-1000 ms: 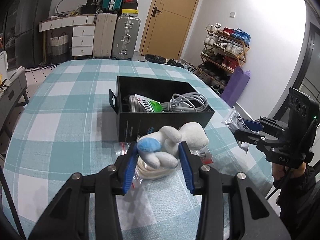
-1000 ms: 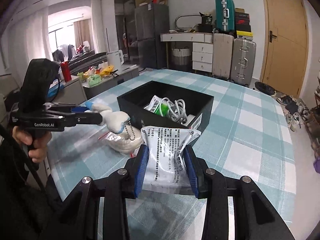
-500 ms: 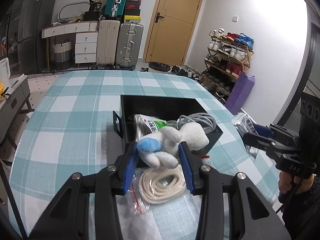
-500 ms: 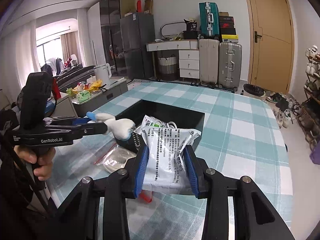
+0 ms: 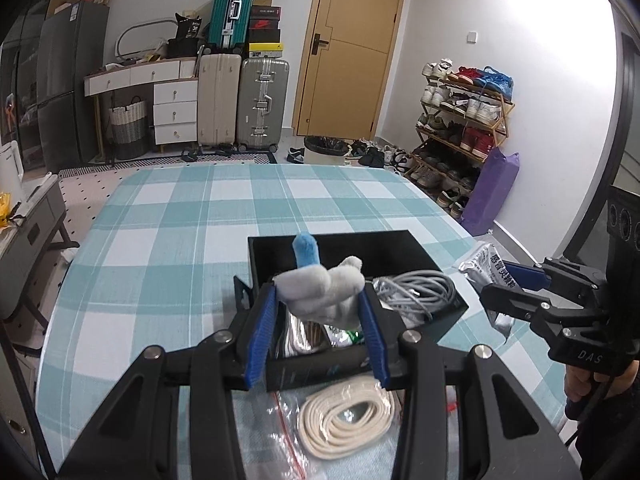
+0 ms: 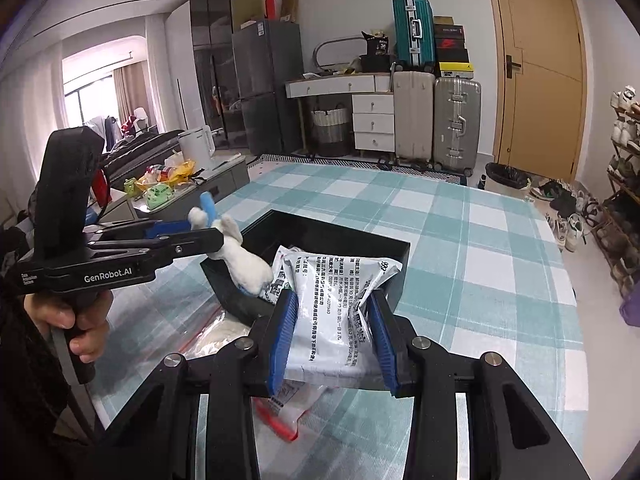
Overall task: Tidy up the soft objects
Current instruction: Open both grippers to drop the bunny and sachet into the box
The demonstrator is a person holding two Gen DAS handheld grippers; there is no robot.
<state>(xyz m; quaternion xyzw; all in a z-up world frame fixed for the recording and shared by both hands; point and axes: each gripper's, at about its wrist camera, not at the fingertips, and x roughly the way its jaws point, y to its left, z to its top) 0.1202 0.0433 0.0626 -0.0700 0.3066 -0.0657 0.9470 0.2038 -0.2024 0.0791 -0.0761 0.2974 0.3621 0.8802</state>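
My left gripper [image 5: 318, 320] is shut on a white plush toy with blue tips [image 5: 320, 290] and holds it over the near left part of the open black box [image 5: 400, 240]. The toy also shows in the right wrist view [image 6: 236, 258], hanging into the box [image 6: 328, 232]. My right gripper [image 6: 334, 336] is shut on a silver printed pouch [image 6: 340, 300] and holds it above the box's near edge. It shows at the right of the left wrist view [image 5: 516, 292] with the pouch [image 5: 486, 268].
The box holds a grey coiled cable [image 5: 416, 290] and foil packets. A zip bag with coiled white rope [image 5: 348, 416] lies on the checked tablecloth [image 5: 160, 248] in front of the box. Another clear bag [image 6: 288, 412] lies under my right gripper.
My left gripper rose and moved forward from the table in front of the box to over it, and the toy now hangs down. My right gripper moved the pouch closer over the box.
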